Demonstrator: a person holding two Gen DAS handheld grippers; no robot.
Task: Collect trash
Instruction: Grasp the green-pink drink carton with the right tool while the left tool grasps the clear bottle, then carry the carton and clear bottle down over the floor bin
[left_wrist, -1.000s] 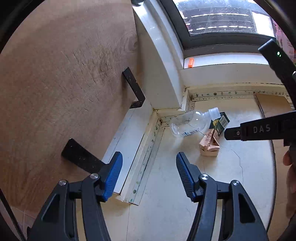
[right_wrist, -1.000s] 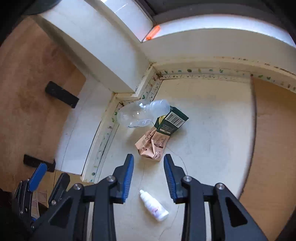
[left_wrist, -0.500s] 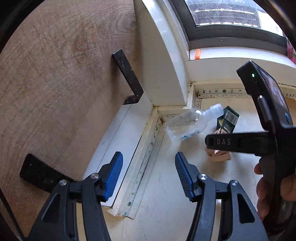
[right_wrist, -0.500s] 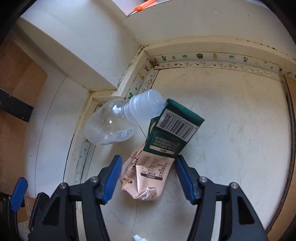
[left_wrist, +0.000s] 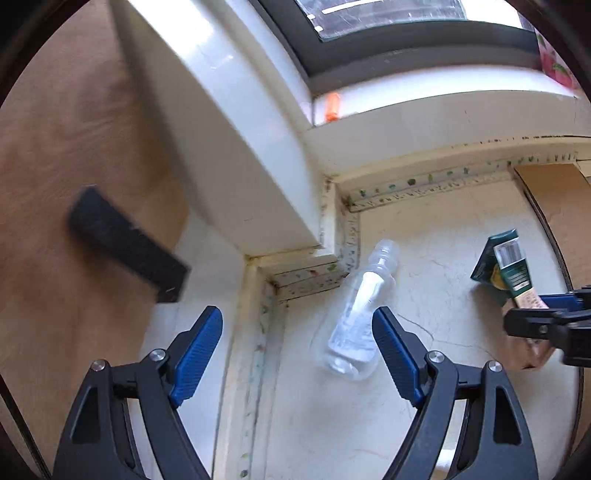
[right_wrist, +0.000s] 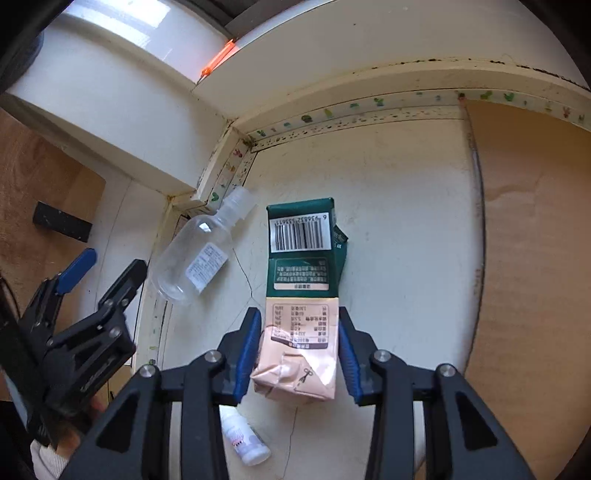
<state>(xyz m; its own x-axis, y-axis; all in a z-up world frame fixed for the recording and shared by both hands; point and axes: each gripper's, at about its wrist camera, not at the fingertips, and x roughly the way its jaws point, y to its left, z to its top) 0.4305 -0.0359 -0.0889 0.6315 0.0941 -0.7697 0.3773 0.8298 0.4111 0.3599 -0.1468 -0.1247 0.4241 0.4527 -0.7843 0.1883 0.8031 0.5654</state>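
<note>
A crushed green and tan drink carton (right_wrist: 301, 295) sits between the blue pads of my right gripper (right_wrist: 299, 350), which is shut on its tan end. The carton (left_wrist: 506, 266) also shows at the right of the left wrist view, held by the right gripper (left_wrist: 546, 325). A clear empty plastic bottle (left_wrist: 360, 314) lies on the white floor, partly between the fingers of my open left gripper (left_wrist: 299, 354), close to the right pad. The bottle (right_wrist: 199, 258) lies left of the carton, with the left gripper (right_wrist: 96, 280) beside it.
A small white dropper bottle (right_wrist: 245, 439) lies on the floor below the right gripper. A white window-sill corner (left_wrist: 258, 177) with patterned trim stands behind the bottle. Brown board (right_wrist: 535, 258) covers the floor at the right. A wooden panel with black brackets (left_wrist: 125, 243) is at the left.
My right gripper moved in and closed on the carton, which now stands apart from the bottle. My left gripper moved forward and right until the bottle lies between its fingers.
</note>
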